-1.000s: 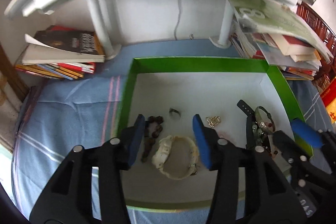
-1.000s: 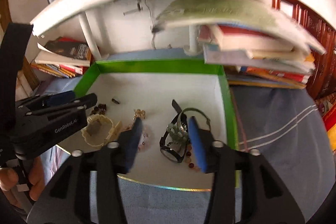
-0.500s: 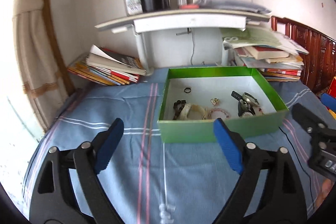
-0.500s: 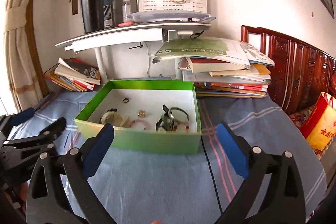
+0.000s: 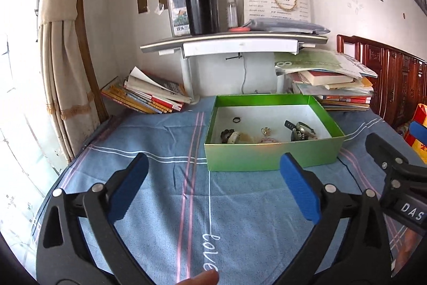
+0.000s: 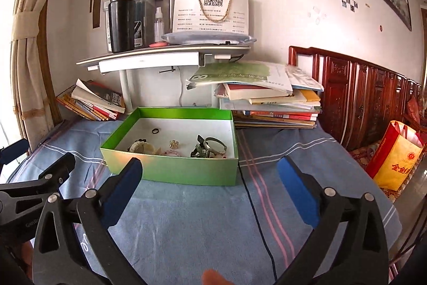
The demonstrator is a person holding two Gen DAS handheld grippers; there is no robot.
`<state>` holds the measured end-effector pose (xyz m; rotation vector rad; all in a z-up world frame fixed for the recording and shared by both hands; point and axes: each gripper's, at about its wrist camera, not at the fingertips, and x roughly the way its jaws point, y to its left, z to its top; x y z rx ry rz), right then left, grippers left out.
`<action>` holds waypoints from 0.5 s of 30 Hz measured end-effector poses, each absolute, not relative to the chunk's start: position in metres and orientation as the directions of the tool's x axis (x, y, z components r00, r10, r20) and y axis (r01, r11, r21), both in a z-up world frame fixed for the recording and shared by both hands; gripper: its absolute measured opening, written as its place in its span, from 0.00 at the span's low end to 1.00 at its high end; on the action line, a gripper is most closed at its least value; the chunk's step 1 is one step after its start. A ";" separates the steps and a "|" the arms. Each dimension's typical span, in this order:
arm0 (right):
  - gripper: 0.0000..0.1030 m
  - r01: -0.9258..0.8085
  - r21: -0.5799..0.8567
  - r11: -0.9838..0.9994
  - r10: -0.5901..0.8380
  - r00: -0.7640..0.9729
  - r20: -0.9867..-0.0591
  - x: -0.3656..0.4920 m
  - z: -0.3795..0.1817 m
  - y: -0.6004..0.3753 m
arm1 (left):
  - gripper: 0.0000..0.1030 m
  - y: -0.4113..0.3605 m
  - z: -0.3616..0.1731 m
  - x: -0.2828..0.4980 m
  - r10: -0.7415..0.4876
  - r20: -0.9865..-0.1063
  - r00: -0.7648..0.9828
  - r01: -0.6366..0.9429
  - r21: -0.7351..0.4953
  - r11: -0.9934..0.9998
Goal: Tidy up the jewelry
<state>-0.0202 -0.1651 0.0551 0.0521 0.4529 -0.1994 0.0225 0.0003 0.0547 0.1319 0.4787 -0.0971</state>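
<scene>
Left gripper (image 5: 212, 172): jaws spread wide, having just been opening; nothing between the blue pads (image 5: 300, 190); nothing touched; it hangs above the blue striped cloth (image 5: 149, 205), short of the box.
Right gripper (image 6: 208, 175): jaws likewise spread wide, just opened; empty; held beside the left gripper over the same cloth, its pads framing the near wall of the box.
Green box (image 6: 170, 167): open-topped, white inside; it stands on the cloth between two stacks of books, in front of a white shelf stand (image 6: 165, 58).
Contents, all lying loose on the box floor: a dark ring (image 6: 155, 130) towards the back, apart from the rest; a cream bangle (image 6: 141, 146) at the near left with dark beads just beside it; a small gold piece (image 6: 174, 143) in the middle; a pale pink beaded piece (image 6: 170, 152) near the front wall; a tangle of watches and straps (image 6: 208, 147) on the right.
Book stacks: one leaning at the left (image 6: 93, 100); one taller at the right (image 6: 269, 98).
Black tumbler (image 6: 122, 20): upright on the shelf.
</scene>
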 end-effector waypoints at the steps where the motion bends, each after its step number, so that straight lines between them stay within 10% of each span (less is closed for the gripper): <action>1: 0.97 0.204 0.008 0.979 -0.180 0.881 -0.438 -0.022 0.055 -0.165 | 0.96 0.000 0.056 0.020 -0.066 -0.462 0.884 0.127 0.102 0.987; 15: 0.97 0.226 0.027 0.974 -0.193 0.883 -0.427 -0.037 0.058 -0.169 | 0.96 -0.009 0.060 0.008 -0.073 -0.458 0.886 0.137 0.108 0.985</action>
